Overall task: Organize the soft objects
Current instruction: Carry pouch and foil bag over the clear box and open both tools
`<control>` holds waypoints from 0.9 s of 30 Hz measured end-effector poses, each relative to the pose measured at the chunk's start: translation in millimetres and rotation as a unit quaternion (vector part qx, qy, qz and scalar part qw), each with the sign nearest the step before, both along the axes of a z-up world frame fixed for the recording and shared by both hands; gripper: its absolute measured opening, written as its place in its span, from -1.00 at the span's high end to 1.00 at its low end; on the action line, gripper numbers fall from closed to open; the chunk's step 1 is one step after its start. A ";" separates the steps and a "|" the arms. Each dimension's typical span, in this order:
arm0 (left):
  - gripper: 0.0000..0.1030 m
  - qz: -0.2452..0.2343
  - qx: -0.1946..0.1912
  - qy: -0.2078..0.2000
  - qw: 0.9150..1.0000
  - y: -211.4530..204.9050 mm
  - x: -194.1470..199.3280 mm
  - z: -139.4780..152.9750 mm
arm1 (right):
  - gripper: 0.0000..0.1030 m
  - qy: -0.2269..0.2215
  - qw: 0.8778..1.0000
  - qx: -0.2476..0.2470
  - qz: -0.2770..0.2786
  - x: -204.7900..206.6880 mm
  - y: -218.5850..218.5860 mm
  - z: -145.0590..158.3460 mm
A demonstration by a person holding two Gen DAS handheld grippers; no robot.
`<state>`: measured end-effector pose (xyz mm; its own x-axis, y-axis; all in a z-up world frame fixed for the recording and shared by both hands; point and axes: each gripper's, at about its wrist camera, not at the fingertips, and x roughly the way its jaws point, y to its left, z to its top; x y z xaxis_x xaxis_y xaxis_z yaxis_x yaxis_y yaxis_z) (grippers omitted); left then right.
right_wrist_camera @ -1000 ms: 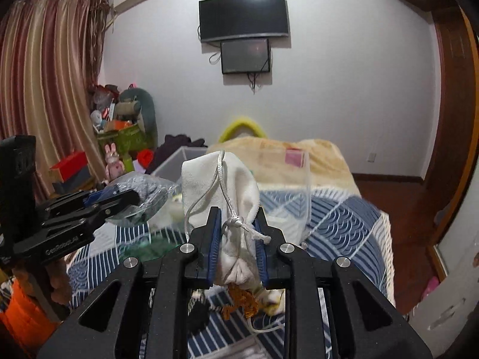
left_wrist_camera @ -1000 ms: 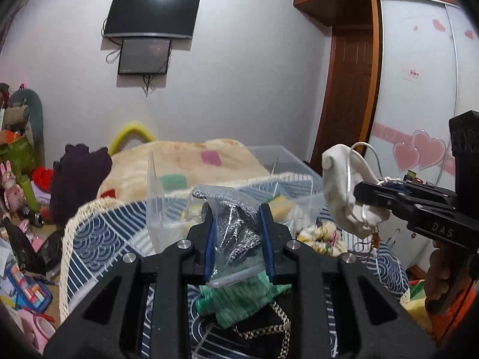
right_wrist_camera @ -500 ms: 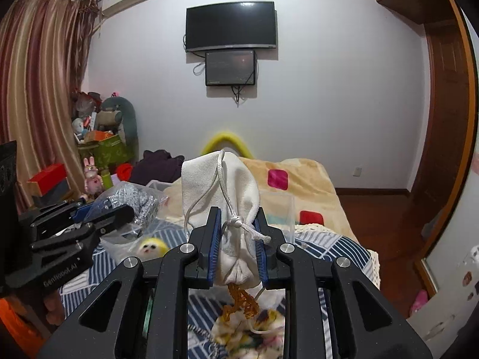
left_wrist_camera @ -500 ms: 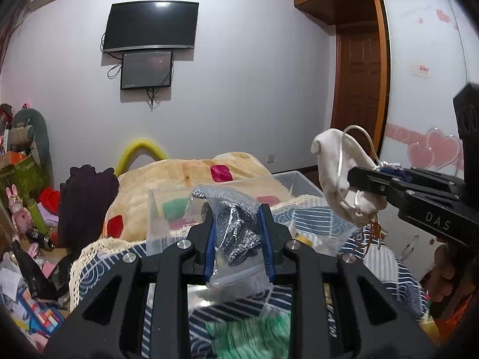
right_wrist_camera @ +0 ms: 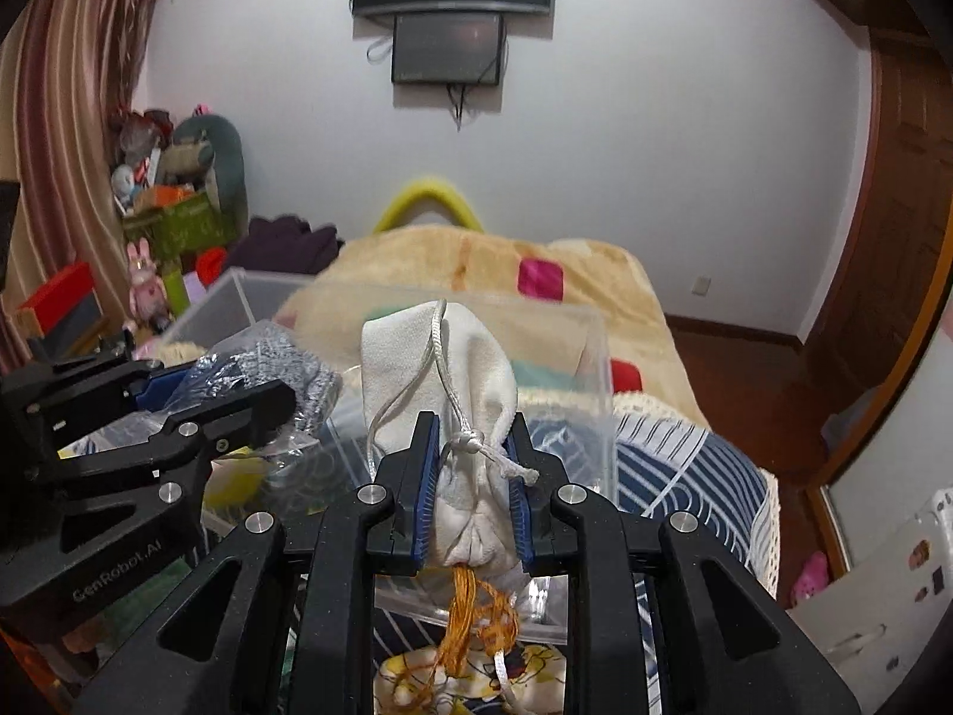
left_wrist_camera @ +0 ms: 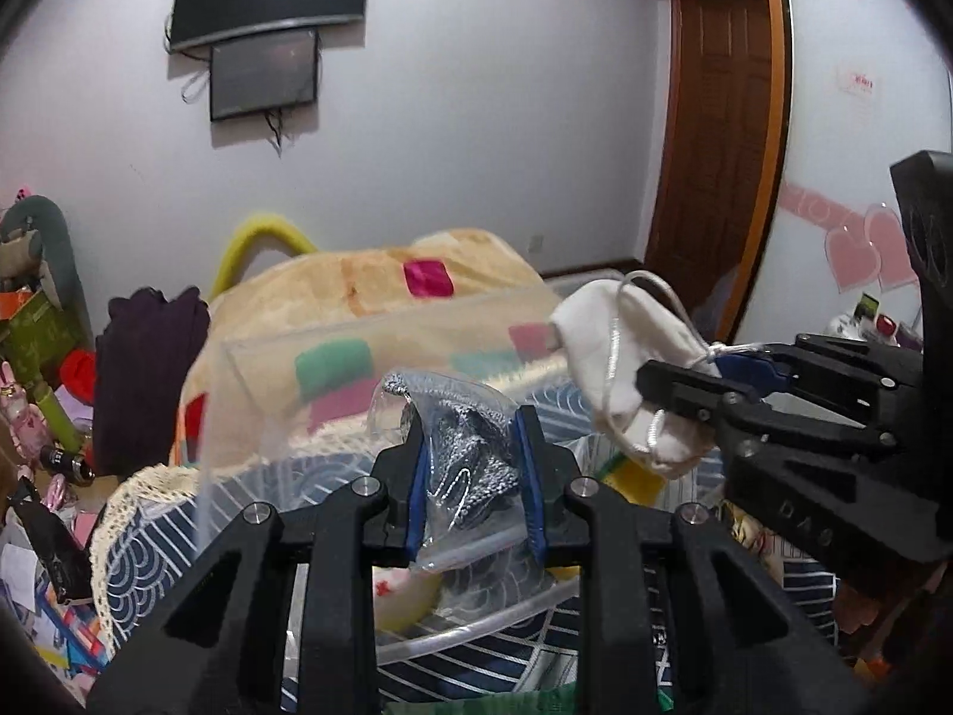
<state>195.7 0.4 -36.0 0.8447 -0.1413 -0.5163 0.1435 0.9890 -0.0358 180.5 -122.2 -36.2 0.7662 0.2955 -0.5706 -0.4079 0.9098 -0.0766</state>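
A bedroom, bed [right_wrist_camera: 703,453] piled with clutter: my left gripper [left_wrist_camera: 475,479] clamps a bagged grey knit [left_wrist_camera: 470,465], my right gripper [right_wrist_camera: 470,488] a white pouch [right_wrist_camera: 441,369], both above the clear bin [right_wrist_camera: 595,393]. Best lowered inside before releasing.

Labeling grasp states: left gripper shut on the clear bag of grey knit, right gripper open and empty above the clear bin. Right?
Not quite. The left gripper is shut on the clear bag of grey knit, but the right gripper is not empty: the right wrist view shows it shut on a white drawstring pouch, held over the clear bin.
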 end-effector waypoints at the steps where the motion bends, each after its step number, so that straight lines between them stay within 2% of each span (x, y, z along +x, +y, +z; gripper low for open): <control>1: 0.49 -0.002 0.001 0.007 1.000 -1.7 2.3 -1.7 | 0.57 0.002 1.000 -0.004 -0.001 -0.8 -0.3 -1.1; 4: 0.39 -0.008 0.009 0.022 1.000 -7.2 5.2 -8.5 | 0.48 0.004 1.000 -0.005 -0.001 -0.9 -3.1 3.7; 6: 0.00 -0.009 0.013 0.030 0.999 -9.1 7.4 -10.7 | 0.32 0.004 1.000 0.000 0.000 -2.3 -7.0 7.3; 8: -0.21 -0.011 0.012 0.036 0.999 -7.9 8.1 -10.8 | 0.27 0.002 1.000 0.004 0.001 -2.6 -11.7 10.6; 9: -0.24 -0.009 0.012 0.036 0.999 -7.2 6.6 -9.8 | 0.27 0.002 1.000 0.007 0.003 -4.4 -13.8 12.6; 10: -0.27 -0.007 0.012 0.031 0.999 -6.2 3.9 -8.0 | 0.27 0.002 1.000 0.009 0.006 -4.8 -14.5 14.4; 13: -0.55 -0.008 0.017 0.012 1.000 -5.7 -6.6 0.4 | 0.26 -0.007 1.000 0.014 0.008 -11.6 -18.7 22.5; 17: -0.88 0.003 0.032 -0.023 0.999 -4.4 -28.0 16.0 | -0.02 -0.028 0.999 0.029 0.009 -24.9 -27.0 35.5; 22: -0.99 0.008 0.033 -0.053 0.998 -2.3 -53.8 27.1 | -0.11 -0.050 0.998 0.034 0.007 -44.2 -38.6 42.8; 27: -0.99 0.015 0.024 -0.054 0.998 4.7 -73.4 22.3 | -0.25 -0.051 0.998 0.033 -0.008 -57.3 -50.8 32.6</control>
